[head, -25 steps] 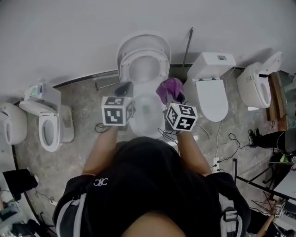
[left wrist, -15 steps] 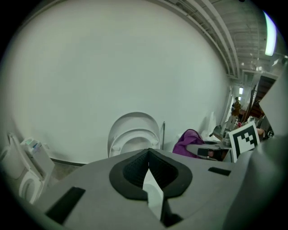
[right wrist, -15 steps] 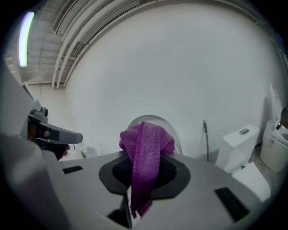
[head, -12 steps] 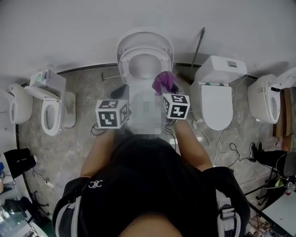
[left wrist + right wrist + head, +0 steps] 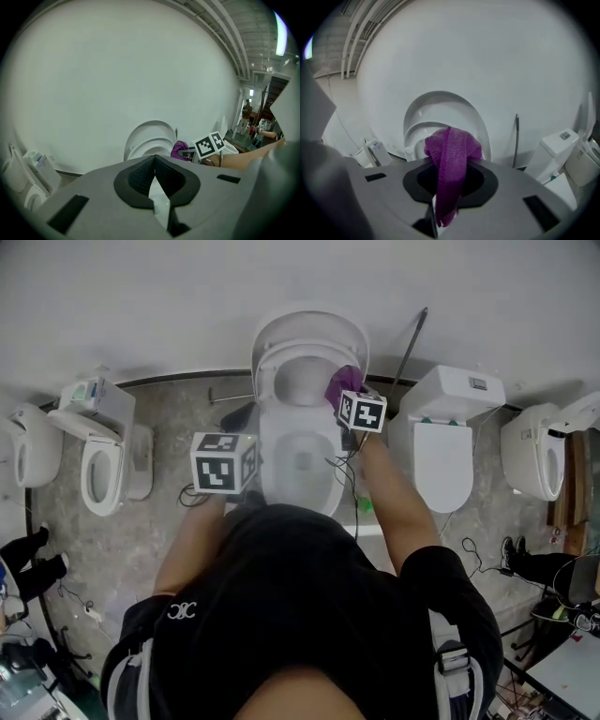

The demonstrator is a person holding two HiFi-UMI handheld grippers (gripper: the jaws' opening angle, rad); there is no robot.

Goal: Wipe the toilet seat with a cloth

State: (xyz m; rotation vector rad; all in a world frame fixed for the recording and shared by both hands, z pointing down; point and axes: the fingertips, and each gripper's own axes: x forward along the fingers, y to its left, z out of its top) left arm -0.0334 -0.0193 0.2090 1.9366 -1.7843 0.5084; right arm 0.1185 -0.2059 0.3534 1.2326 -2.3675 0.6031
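A white toilet stands straight ahead with its lid and seat raised against the wall. My right gripper is shut on a purple cloth and holds it at the right side of the raised seat, over the bowl's back rim. In the right gripper view the cloth hangs out between the jaws in front of the seat. My left gripper hovers left of the bowl, shut with nothing in it; its view shows the jaws closed together and the cloth beyond.
Another toilet with its lid down stands close on the right, and a third on the left. A metal pipe leans on the wall behind. Cables trail over the stone floor.
My right gripper has carried the cloth forward and up, from beside the bowl to the raised seat's right side. The left gripper has dropped back a little to the left.
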